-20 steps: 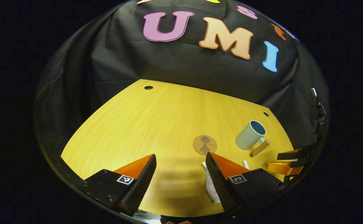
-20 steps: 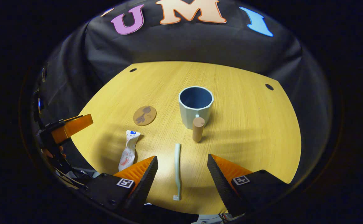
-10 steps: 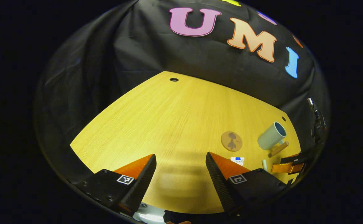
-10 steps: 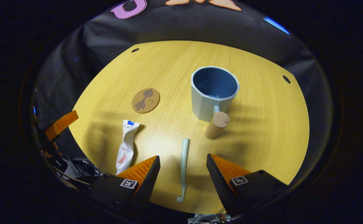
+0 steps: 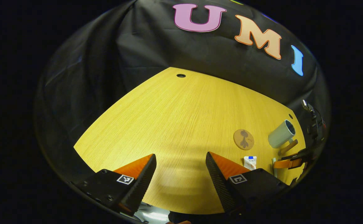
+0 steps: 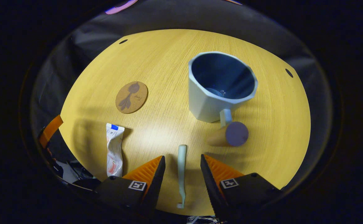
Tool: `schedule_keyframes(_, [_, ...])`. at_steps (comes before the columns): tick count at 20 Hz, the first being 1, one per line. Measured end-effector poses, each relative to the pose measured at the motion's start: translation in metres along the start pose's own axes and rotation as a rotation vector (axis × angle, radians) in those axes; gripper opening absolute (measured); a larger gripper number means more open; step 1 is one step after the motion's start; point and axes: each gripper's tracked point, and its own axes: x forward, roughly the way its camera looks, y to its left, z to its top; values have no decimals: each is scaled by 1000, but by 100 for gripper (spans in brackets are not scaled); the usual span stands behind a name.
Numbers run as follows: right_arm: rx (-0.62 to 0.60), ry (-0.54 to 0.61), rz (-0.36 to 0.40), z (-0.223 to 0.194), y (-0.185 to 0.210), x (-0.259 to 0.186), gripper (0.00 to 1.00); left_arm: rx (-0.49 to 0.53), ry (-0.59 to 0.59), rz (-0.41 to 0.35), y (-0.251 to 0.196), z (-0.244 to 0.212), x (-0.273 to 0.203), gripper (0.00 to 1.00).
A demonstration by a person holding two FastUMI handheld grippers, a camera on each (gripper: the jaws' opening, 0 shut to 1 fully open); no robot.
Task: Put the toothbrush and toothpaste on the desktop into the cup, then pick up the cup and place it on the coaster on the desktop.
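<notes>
Desk (image 6: 156,56): a round-cornered wooden top that carries every thing of the task, each lying apart from the others; cup (image 6: 220,85): upright on the bare wood with its mouth open and nothing of the task inside, its handle turned toward the right claw, so a lengthwise drop from above is possible; the cup stands well to the side of the coaster, not on it. Left claw (image 5: 180,161): fingers spread wide over bare wood with nothing between them, held away from the things, which lie far off at its right edge. Right claw (image 6: 182,165): fingers apart but narrowed, one on each side of the toothbrush handle without visibly pressing it; this straddling pose suits a pinch across the slim handle. Toothpaste (image 6: 114,149): a flat tube lying on the wood left of the right claw, cap end toward the coaster. Coaster (image 6: 131,97): a round cork disc, flat on the wood with nothing on it. Toothbrush (image 6: 181,174): lies flat and straight between the right claw's fingers, handle pointing toward the cup, bristle end nearest the camera.
</notes>
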Motion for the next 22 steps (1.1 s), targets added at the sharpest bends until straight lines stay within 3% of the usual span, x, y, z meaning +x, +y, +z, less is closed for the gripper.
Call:
schedule_keyframes(1, [-5, 10, -6, -2, 1, 4, 76, 10, 4, -3, 0, 0, 2, 95])
schedule_keyframes(2, [-13, 18, -15, -3, 1, 6, 69, 20, 6, -8, -1, 1, 3, 95])
schedule_keyframes(5, [-14, 33, -38, -4, 1, 10, 69, 41, 14, -25, -5, 3, 9, 95])
schedule_keyframes(7, [-4, 41, -33, -5, 3, 11, 35, 57, 17, -33, -7, 4, 13, 95])
schedule_keyframes(13, [-3, 65, -42, -7, -1, 13, 37, 82, 27, -56, -16, 5, 16, 95])
schedule_keyframes(14, [-6, 77, -40, -10, -1, 14, 19, 85, 29, -59, -18, 4, 17, 95])
schedule_keyframes(16, [-1, 85, -43, -9, -2, 14, 14, 87, 41, -64, -21, 3, 17, 95])
schedule_keyframes(22, [16, 80, -27, -9, -3, 14, 9, 113, 70, -95, -38, -1, 17, 95])
